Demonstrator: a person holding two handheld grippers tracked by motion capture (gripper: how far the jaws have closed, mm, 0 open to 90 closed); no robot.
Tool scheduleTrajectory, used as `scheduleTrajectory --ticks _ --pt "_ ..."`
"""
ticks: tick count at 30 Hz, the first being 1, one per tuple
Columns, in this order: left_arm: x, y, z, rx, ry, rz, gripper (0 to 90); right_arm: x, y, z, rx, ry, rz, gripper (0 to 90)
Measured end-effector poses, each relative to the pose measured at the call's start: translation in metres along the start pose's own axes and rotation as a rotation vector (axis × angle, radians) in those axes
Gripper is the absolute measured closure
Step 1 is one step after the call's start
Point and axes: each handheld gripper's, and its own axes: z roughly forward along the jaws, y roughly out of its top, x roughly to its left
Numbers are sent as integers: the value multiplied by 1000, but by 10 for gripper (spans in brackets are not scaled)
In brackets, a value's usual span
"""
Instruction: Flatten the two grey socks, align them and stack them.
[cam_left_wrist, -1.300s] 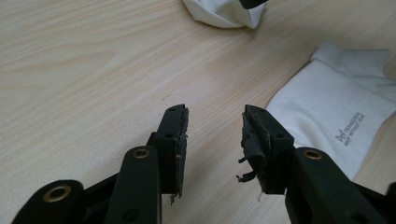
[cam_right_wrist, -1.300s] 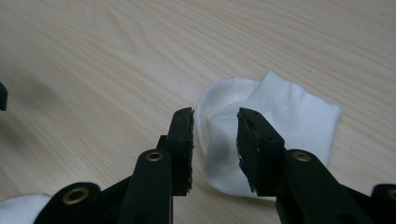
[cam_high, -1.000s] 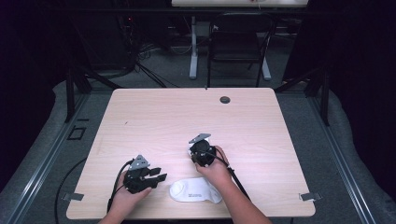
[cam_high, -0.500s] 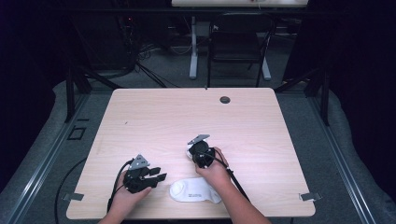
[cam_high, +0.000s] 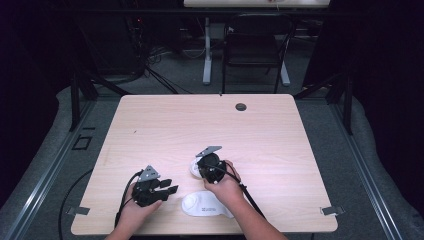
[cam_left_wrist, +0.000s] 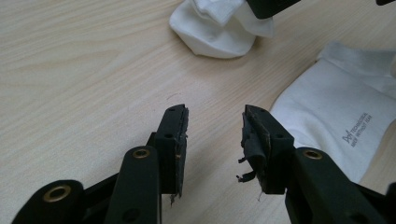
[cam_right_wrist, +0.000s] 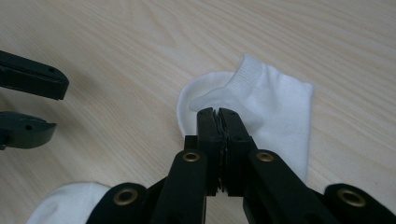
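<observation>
Surface: I see a pale wooden table (cam_high: 280, 150) mid-frame | On it: one white sock (cam_high: 205, 206) flat at lower centre, a second sock (cam_high: 194, 168) bunched just above | Far edge: dark round grommet (cam_high: 241, 106)

The high view looks forward and down on the pale rectangular wooden table (cam_high: 280, 150) from well above, while both gripper views sit close over it, sharing the crumpled white cotton sock (cam_left_wrist: 219, 28) (cam_right_wrist: 275, 112).
</observation>
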Motion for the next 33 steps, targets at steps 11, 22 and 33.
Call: scheduleTrajectory --ticks 11,22,33 --pt "1 0 -1 -3 1 -9 603 4 7 -15 -55 17 34 886" --pt "2 0 0 0 5 -13 603 -9 5 -41 -103 9 100 887" --pt "1 -1 2 4 10 -16 603 -38 -22 -53 -110 -6 197 886"
